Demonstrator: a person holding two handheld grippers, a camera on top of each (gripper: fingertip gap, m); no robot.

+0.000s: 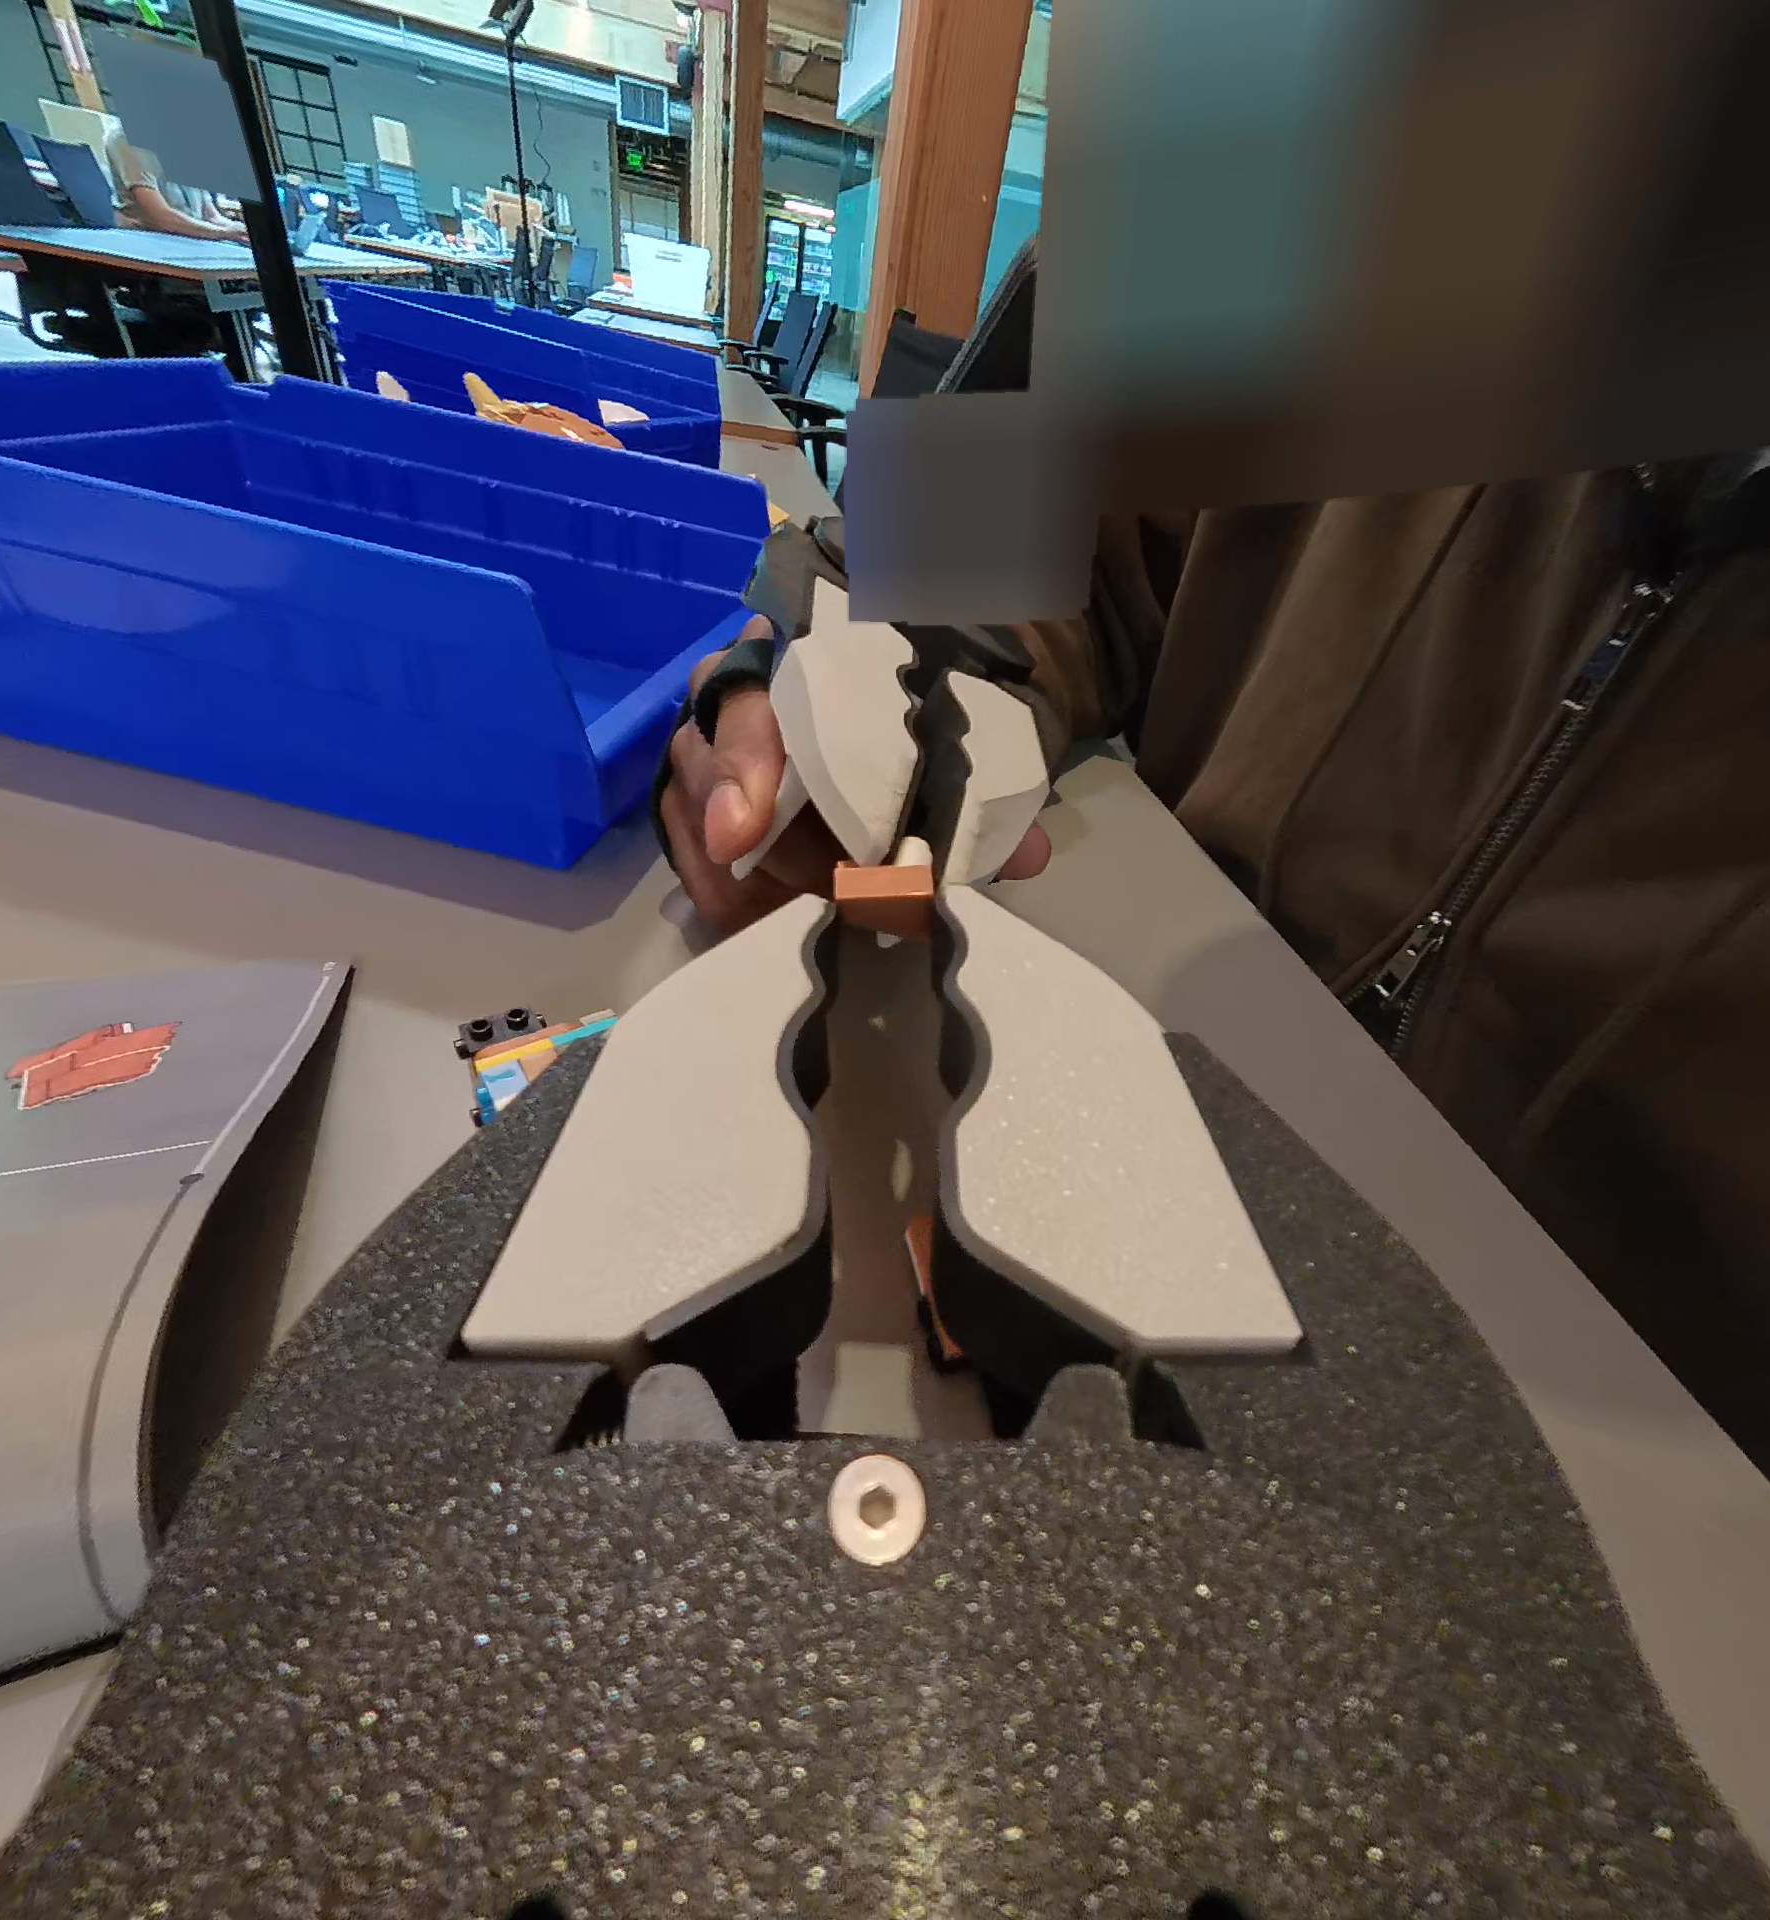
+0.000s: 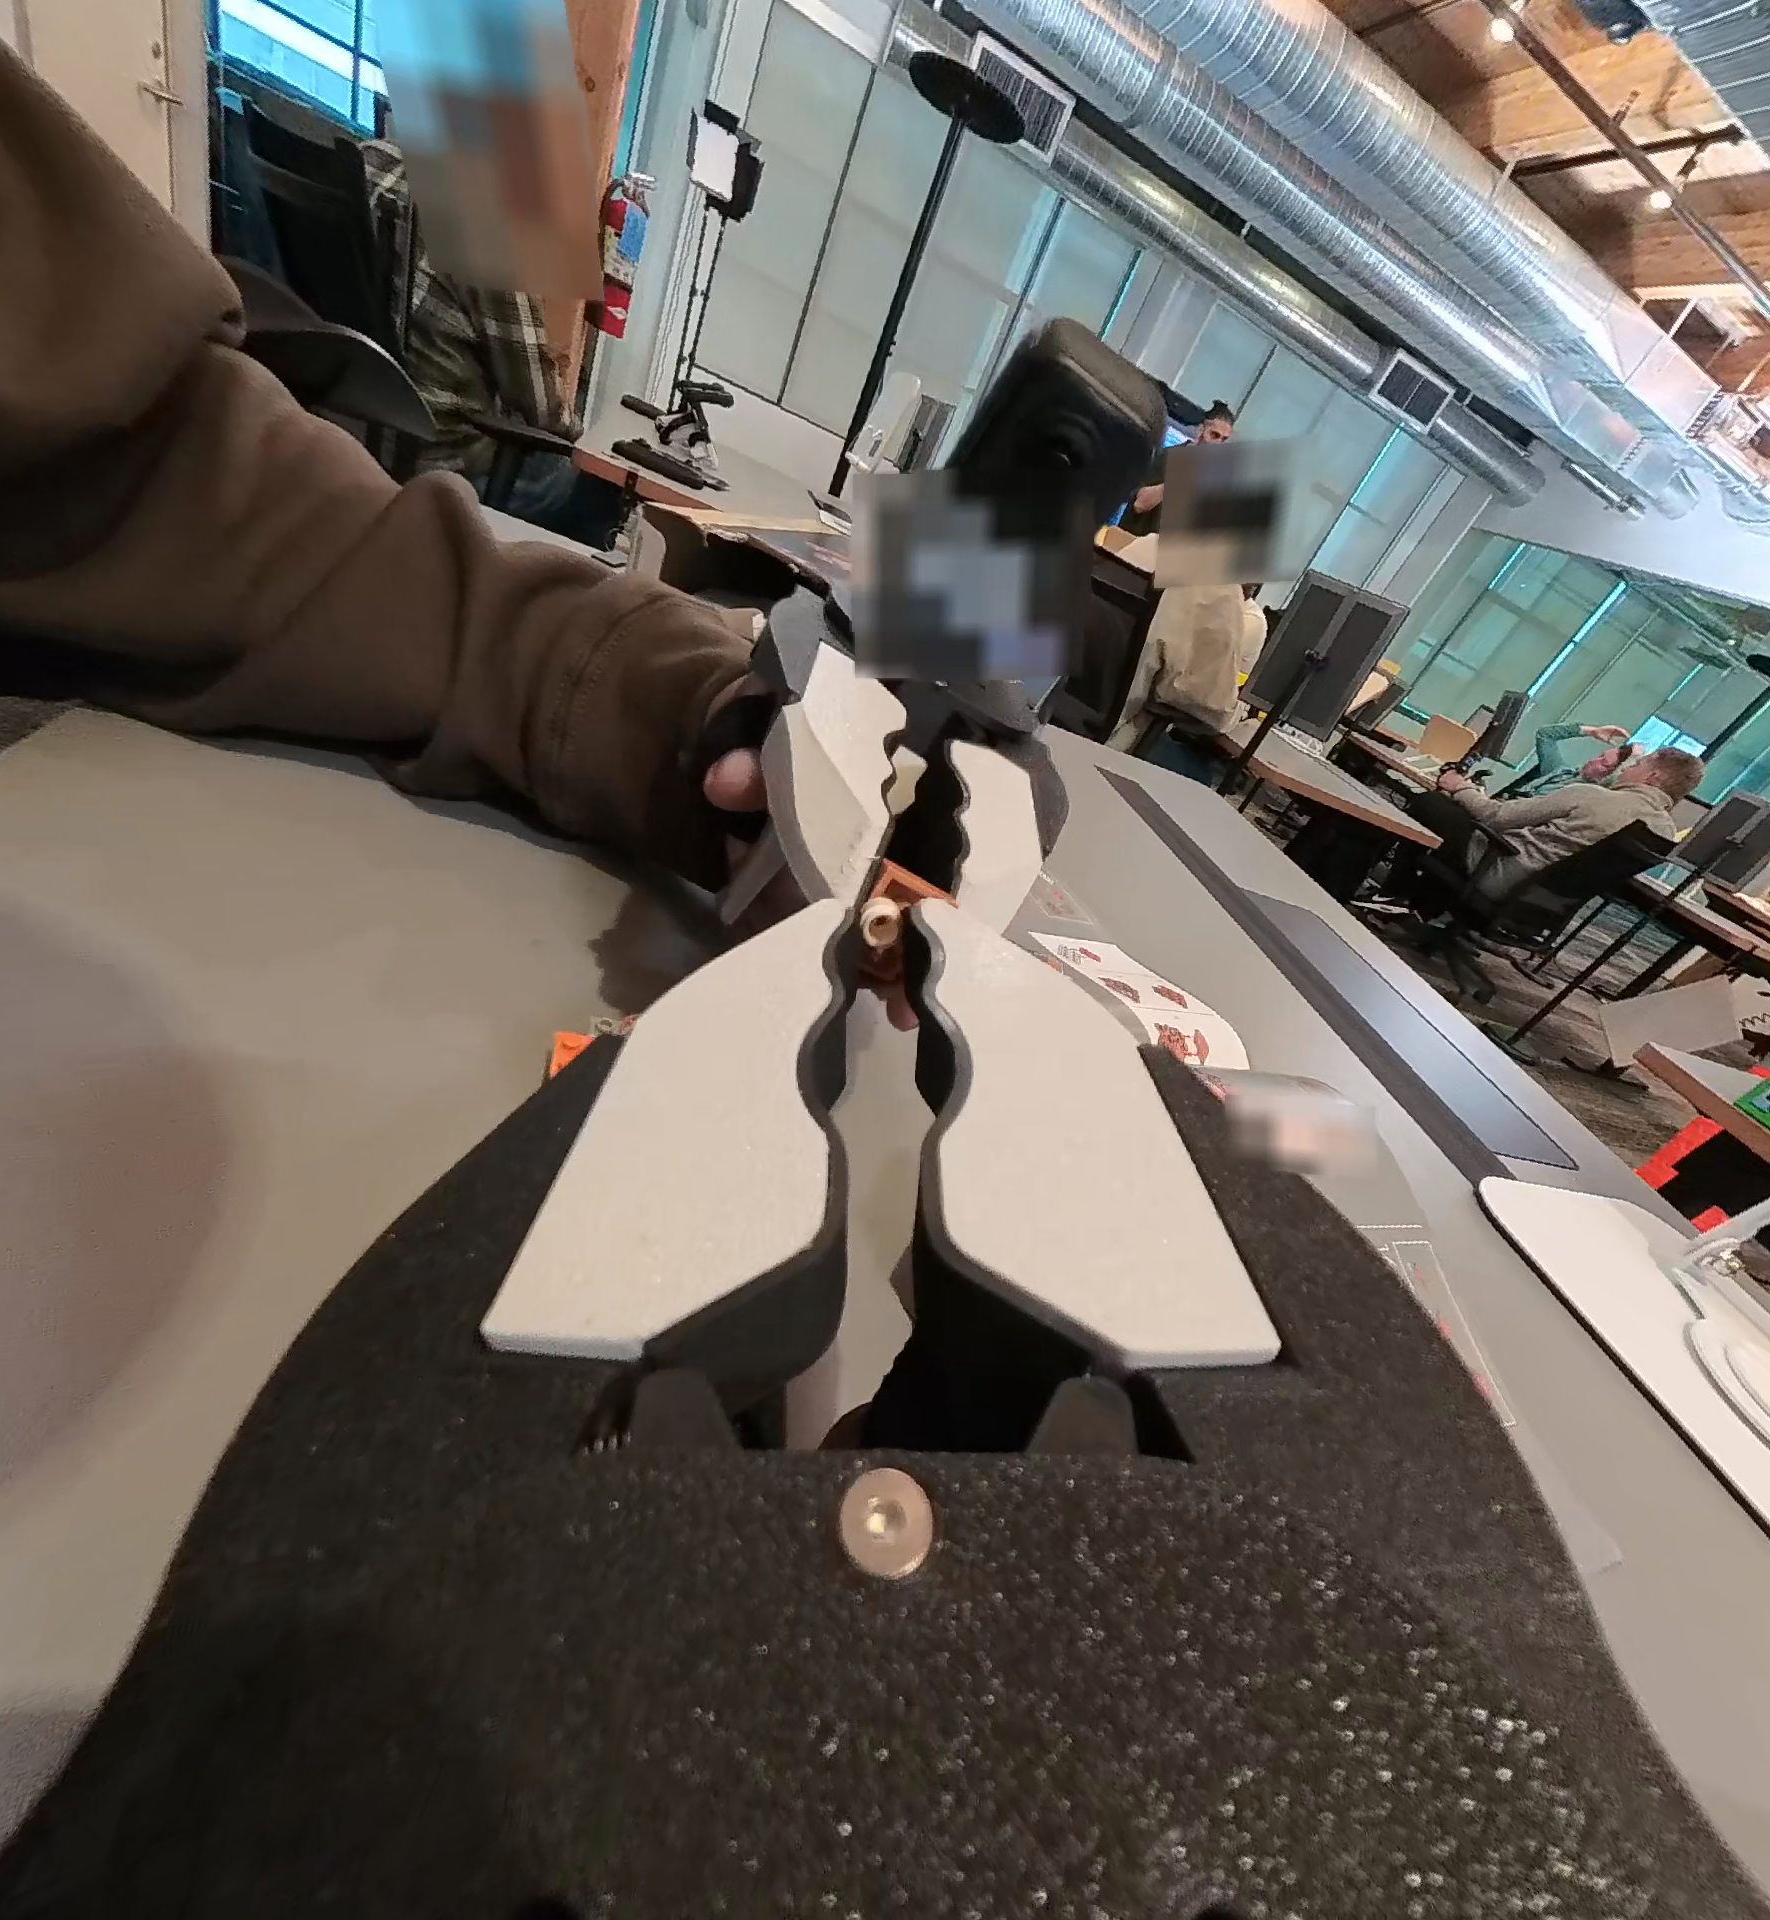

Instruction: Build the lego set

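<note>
My left gripper is shut on a small brown brick and holds it above the grey table. My right gripper faces it tip to tip, shut on a small white piece that touches the top of the brown brick. In the right wrist view my right gripper pinches the white piece. Just beyond it, the left gripper holds the brown brick. A gloved hand holds each gripper.
Two blue bins stand at the back left, the far one with tan pieces. An instruction booklet lies at the left, with loose bricks beside it. The person's brown jacket is at the right. A white tray sits on the table's right. My two grippers' fingertips are within a few centimetres of each other.
</note>
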